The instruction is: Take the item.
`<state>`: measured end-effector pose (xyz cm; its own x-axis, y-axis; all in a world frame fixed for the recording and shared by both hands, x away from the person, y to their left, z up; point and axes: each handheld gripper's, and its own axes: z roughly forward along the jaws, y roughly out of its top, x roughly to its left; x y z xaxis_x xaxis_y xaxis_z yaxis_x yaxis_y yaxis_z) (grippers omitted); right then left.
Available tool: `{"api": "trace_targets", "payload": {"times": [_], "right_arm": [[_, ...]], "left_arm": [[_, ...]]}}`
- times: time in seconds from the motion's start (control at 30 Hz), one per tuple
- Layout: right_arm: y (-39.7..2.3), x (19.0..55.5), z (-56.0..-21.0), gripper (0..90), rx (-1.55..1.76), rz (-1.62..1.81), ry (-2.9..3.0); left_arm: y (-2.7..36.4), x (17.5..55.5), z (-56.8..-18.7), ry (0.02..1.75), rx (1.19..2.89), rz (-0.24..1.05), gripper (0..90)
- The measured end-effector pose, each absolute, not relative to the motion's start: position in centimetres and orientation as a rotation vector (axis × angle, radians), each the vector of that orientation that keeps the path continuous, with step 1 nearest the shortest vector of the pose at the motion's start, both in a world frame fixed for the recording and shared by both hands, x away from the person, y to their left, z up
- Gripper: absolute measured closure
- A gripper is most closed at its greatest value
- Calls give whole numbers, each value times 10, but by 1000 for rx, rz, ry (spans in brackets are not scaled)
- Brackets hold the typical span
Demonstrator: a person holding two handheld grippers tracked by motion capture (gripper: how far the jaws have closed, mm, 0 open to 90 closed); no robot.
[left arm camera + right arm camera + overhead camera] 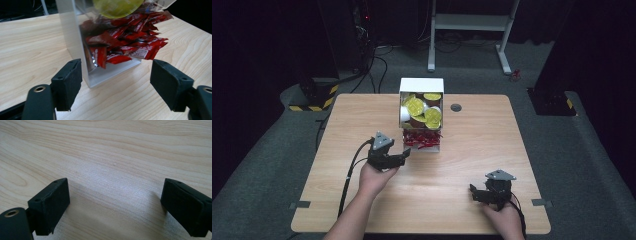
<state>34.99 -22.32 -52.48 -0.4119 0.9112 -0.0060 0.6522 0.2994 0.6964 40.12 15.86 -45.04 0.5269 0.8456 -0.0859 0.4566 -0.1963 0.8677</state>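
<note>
We note, at the left of the high view, the left gripper [404, 153] held in the person's left hand [374, 177] above the wooden table [362, 120], its jaws spread wide and holding nothing, pointing toward the near end of the box [421, 86]. In the left gripper view the same gripper [116, 75] shows its two black pads apart with bare wood between them, and the box's near lower corner [100, 80] stands just ahead of the gap, not touched by either pad. We record red wrappers [125, 42] piled in the box's lower section, some spilling past its open side toward the table, with a yellow-lidded cup [117, 6] above them; in the high view several such yellow lids [422, 110] fill the upper section. The box stands at the table's centre, toward the far edge, with open wood on both of its sides. A small dark round fitting [456, 107] sits just right of the box; we cannot tell what it is at this distance. Farther right and near the front edge, the right gripper [474, 192] rests low in the right hand [507, 217], well apart from the box. Its own view [115, 207] shows the jaws parted wide over bare tabletop, empty.
</note>
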Motion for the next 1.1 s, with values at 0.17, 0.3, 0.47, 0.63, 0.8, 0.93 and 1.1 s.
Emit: {"api": "trace_targets", "payload": {"times": [0.17,0.3,0.47,0.63,0.8,0.93,1.1], "right_arm": [[-223,350,-525,86,1398,872,2170],[-222,349,-525,87,1408,873,2165],[-222,349,-525,91,1411,873,2163],[-222,349,-525,97,1404,875,2164],[-222,348,-525,97,1405,874,2164],[-222,348,-525,97,1404,874,2164],[-222,348,-525,98,1403,874,2163]], "left_arm": [[150,408,-450,1066,1842,552,308],[148,412,-447,1074,1818,563,339],[145,417,-446,1061,1819,559,393],[142,420,-446,1075,1799,556,445],[143,422,-446,1080,1791,566,496],[144,422,-446,1084,1771,572,539],[144,422,-448,1084,1781,594,588]]}}
